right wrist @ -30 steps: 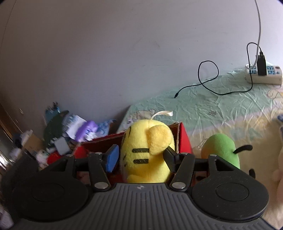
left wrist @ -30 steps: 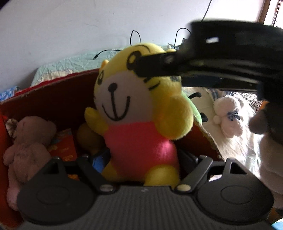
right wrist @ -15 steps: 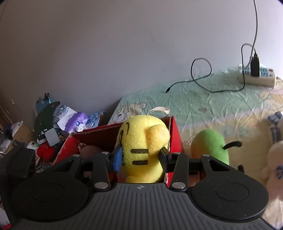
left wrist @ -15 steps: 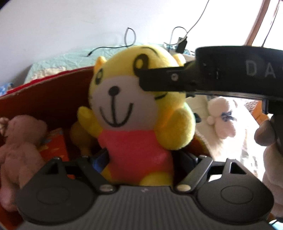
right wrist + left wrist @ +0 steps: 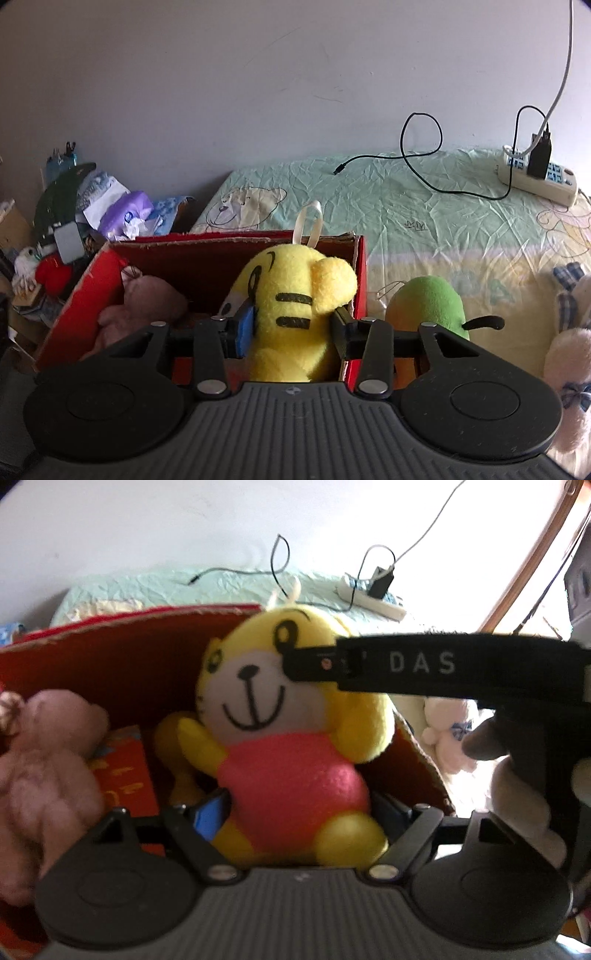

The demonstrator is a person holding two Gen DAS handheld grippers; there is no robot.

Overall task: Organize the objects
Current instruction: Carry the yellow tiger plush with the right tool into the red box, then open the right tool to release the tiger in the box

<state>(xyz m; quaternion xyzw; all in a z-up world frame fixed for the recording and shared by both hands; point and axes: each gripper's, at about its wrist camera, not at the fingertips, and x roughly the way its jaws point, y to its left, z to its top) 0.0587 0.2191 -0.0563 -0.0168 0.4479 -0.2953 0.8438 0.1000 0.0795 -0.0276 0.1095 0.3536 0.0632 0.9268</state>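
Observation:
A yellow tiger plush with a pink body hangs upright over the open red cardboard box. My left gripper is shut on its pink body, one pad on each side. From behind, my right gripper is shut on the plush's yellow head. One of its black fingers crosses the plush's face in the left wrist view. A pink-brown teddy bear lies inside the box at the left, and the right wrist view shows that teddy bear too.
The red box stands on a bed with a pale green sheet. A green plush and a white plush lie right of the box. A power strip with cables lies at the back. Clutter piles up at the left.
My right gripper's jaws have closed in onto the plush's head. Both views have swung, so more of the red box's inside shows. The left gripper's hold on the body is unchanged.

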